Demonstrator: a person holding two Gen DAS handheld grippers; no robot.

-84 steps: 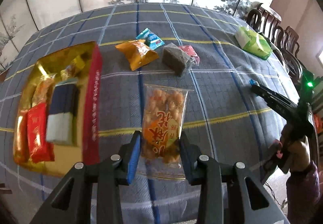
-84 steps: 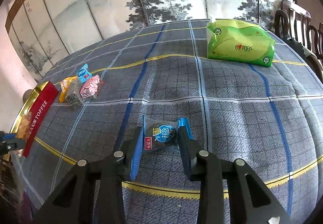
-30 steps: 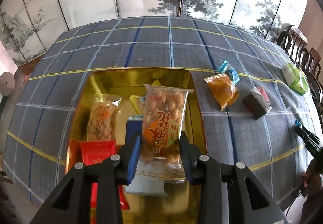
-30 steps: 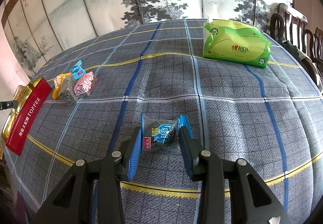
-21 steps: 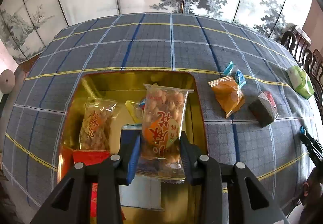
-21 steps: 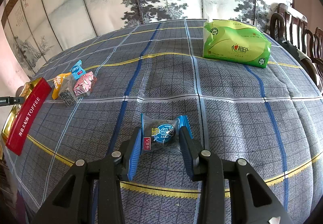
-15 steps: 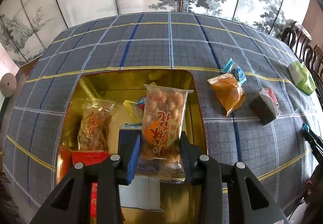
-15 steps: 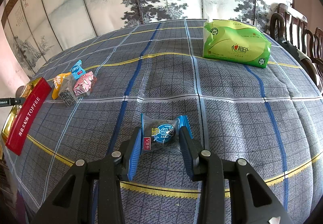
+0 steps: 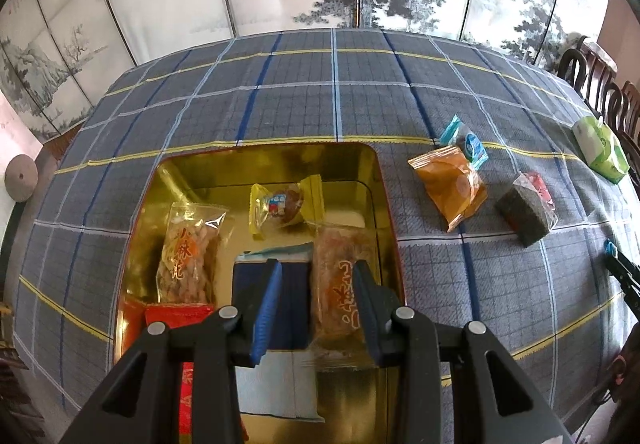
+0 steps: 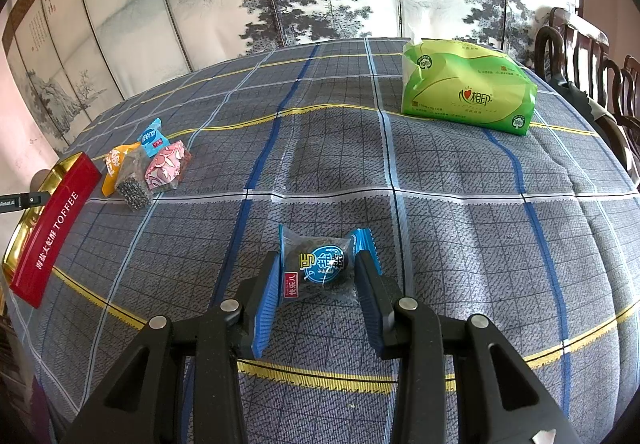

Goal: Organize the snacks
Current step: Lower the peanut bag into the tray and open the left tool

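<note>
In the left wrist view my left gripper (image 9: 316, 276) hangs open and empty over the gold tin (image 9: 368, 172). The peanut bag (image 9: 340, 284) lies in the tin below my right finger. The tin also holds a second nut bag (image 9: 188, 248), a yellow-wrapped candy (image 9: 284, 204), a dark blue pack (image 9: 294, 308) and a red pack (image 9: 180, 314). In the right wrist view my right gripper (image 10: 316, 276) is shut on a blue-wrapped round snack (image 10: 320, 264), low over the tablecloth.
On the cloth right of the tin lie an orange packet (image 9: 452, 184), a blue candy (image 9: 466, 140), a dark block snack (image 9: 524, 212) and a pink one (image 9: 540, 188). A green tissue pack (image 10: 468, 88) sits far right. The tin's red side (image 10: 52, 228) shows at left. Chairs (image 10: 592, 56) stand behind the table's right edge.
My left gripper has opened and let go of the peanut bag, which now lies flat in the tin. The right gripper has not moved.
</note>
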